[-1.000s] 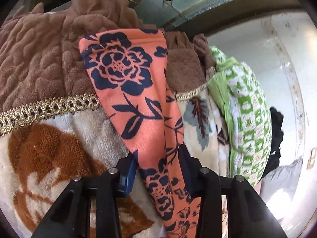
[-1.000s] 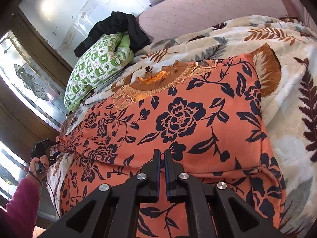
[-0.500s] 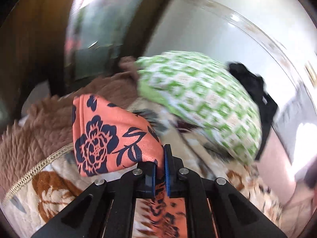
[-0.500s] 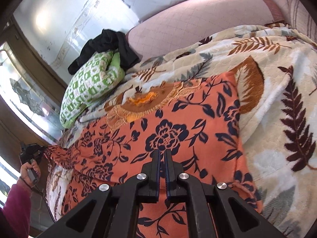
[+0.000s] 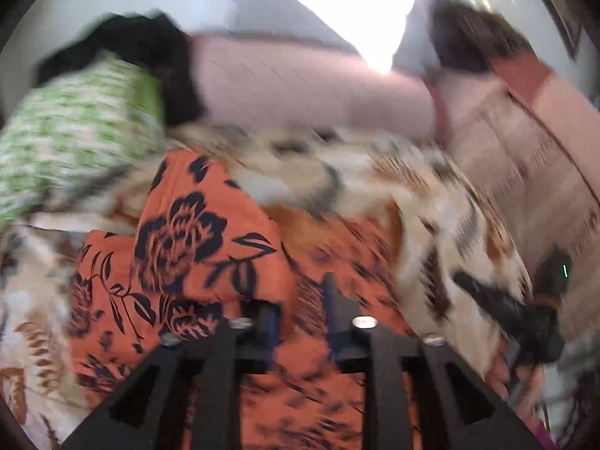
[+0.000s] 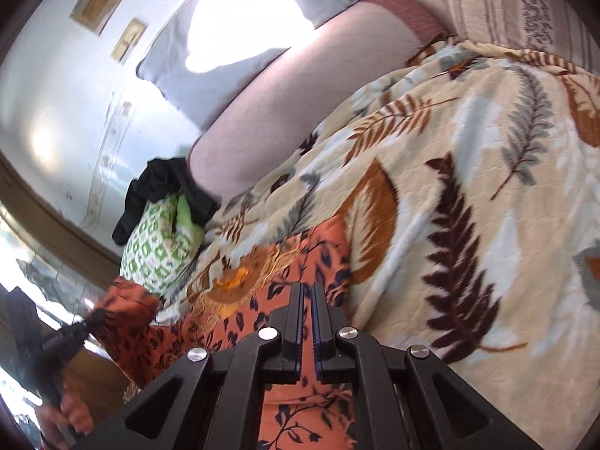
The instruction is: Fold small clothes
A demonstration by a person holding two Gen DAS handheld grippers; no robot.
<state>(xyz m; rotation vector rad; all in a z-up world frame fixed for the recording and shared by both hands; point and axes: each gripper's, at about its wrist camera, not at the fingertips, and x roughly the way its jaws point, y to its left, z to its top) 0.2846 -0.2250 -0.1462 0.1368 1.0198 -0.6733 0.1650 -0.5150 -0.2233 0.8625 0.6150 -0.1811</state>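
Item 1. Orange floral garment [image 5: 176,247], one piece, navy flower print, lying on the bed. In the left wrist view a folded-over flap of it fills the area from 9 to 6 o'clock; in the right wrist view it runs from centre toward 8 o'clock, one end lifted off the bed there.

Item 2. Left gripper [image 5: 300,311], one. Its jaws have just been opening and stand parted, with orange cloth showing in the gap; heavy blur, so whether the pads press the cloth cannot be told. In the right wrist view it appears at 8 o'clock, held in a hand [image 6: 71,416], touching the lifted end of the garment.

Item 3. Right gripper [image 6: 307,300], one. Jaws closed together, tips over the garment's edge at centre; whether cloth is pinched between them cannot be told.

Item 4. Leaf-print blanket [image 6: 468,195], one, cream with brown and grey fronds, under the garment.

Item 5. Green-and-white pillow [image 6: 157,251], one, at 9 o'clock of the garment.

Item 6. Black cloth [image 6: 157,187], one, draped on the pillow's far end.

Item 7. Pink quilted bolster [image 6: 307,105], one, at 12 o'clock.
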